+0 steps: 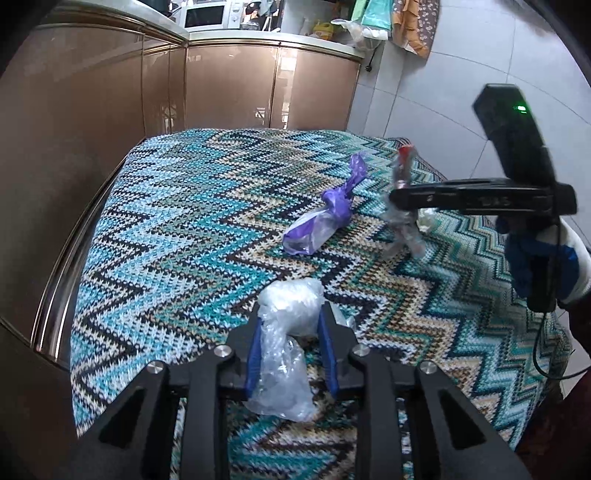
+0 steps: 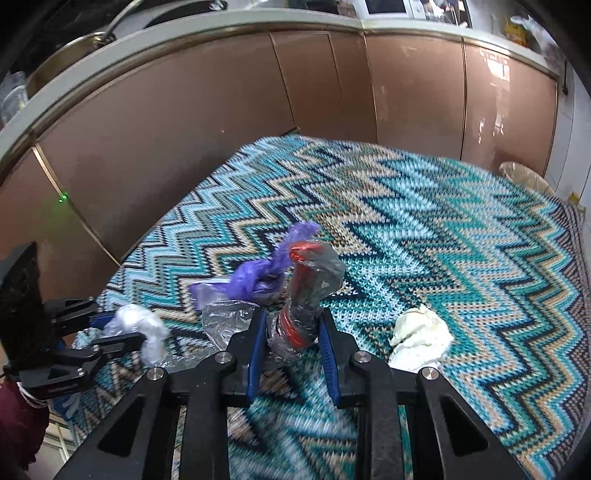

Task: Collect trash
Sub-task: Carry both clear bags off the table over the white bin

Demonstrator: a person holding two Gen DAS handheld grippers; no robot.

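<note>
My left gripper is shut on a crumpled clear plastic bag, held just above the zigzag-patterned cloth; it also shows in the right wrist view. My right gripper is shut on a clear and red plastic wrapper, which also shows in the left wrist view. A purple plastic bag lies on the cloth between them, also in the right wrist view. A crumpled white tissue lies to the right of my right gripper.
Brown cabinet doors stand close behind the cloth-covered table. A counter with a microwave runs above them. A bin with a liner stands past the table's far right edge. Grey tiled floor lies to the right.
</note>
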